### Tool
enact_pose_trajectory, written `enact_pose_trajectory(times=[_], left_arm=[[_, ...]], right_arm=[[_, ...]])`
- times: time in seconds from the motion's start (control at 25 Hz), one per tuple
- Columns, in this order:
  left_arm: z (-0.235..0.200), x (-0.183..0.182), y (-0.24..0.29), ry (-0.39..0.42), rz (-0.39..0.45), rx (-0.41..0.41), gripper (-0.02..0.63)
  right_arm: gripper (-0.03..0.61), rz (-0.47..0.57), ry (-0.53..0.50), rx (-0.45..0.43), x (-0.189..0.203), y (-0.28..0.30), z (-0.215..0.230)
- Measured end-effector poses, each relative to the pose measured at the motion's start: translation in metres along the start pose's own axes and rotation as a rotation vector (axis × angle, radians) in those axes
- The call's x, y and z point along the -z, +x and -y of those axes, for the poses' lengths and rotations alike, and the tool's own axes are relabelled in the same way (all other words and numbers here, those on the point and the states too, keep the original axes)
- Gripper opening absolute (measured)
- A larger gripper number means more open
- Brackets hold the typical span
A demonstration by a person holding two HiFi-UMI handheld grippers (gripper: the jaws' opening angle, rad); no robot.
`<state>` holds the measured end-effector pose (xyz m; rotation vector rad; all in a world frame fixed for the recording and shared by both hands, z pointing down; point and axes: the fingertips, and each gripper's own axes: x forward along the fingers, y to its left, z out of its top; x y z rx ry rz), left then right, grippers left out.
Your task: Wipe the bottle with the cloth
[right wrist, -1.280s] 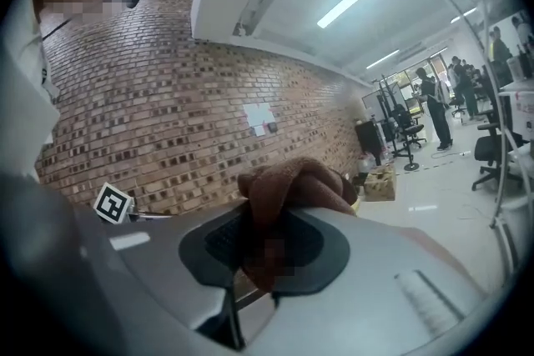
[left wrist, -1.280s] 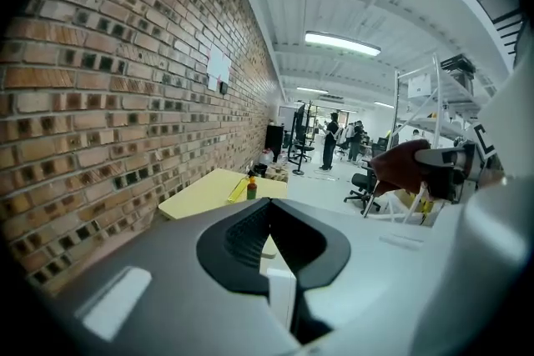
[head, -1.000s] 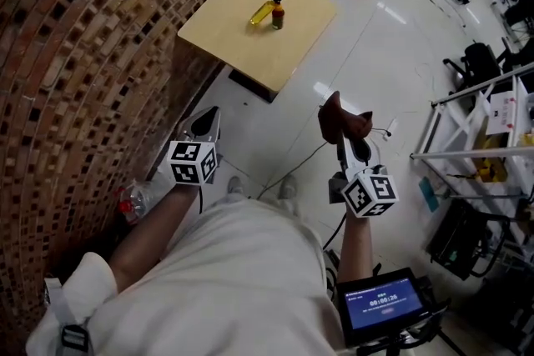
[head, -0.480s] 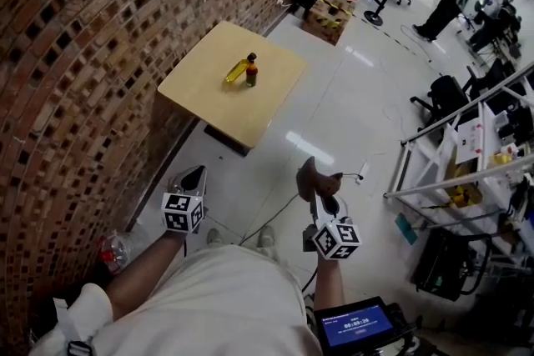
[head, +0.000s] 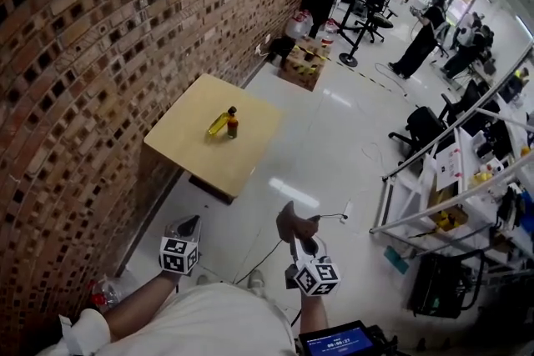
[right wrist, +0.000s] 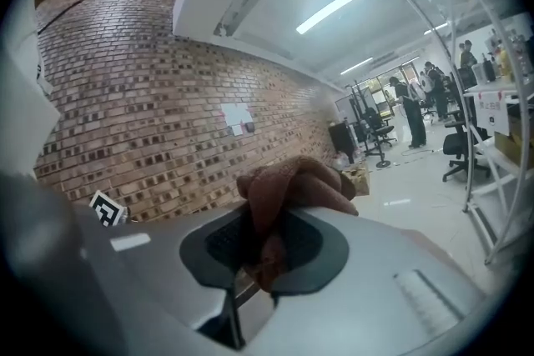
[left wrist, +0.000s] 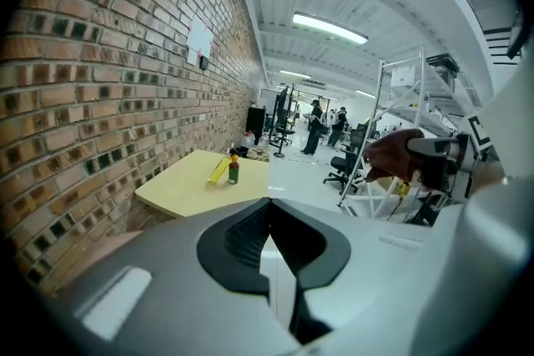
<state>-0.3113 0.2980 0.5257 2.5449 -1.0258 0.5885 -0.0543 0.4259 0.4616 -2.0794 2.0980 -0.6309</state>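
Observation:
A small dark bottle with a red cap (head: pixel 233 123) (left wrist: pixel 234 170) stands upright on a pale wooden table (head: pixel 188 150) (left wrist: pixel 188 188) against the brick wall. A yellow bottle (head: pixel 219 122) (left wrist: pixel 219 169) lies on its side just left of it. My right gripper (head: pixel 299 231) (right wrist: pixel 265 250) is shut on a crumpled brown cloth (head: pixel 294 223) (right wrist: pixel 288 183), held up well short of the table. My left gripper (head: pixel 190 223) (left wrist: pixel 269 217) is shut with nothing in it, also far from the table, over the floor.
A brick wall (head: pixel 92 79) runs along the left. White metal racks (head: pixel 434 179) stand at the right. Office chairs (head: pixel 421 125), a box of goods (head: pixel 302 62) and people (head: pixel 421 37) are farther down the glossy floor. A cable (head: pixel 334 217) trails near my feet.
The head view has swung upward and back: the table with the bottles now sits smaller and lower left in frame, and more of the room shows. Both grippers stay shut, the right still holding the cloth.

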Motion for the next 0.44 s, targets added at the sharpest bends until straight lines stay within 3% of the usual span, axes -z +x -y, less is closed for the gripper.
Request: enact_pose_trajectory(times=[0.44], left_arm=[[0.0052,0.0051,0.0039,0.010,-0.017,0.021,0.012]], right_arm=[[0.058,0.007,0.021,-0.006,0.0006,-0.0048,-0.0003]])
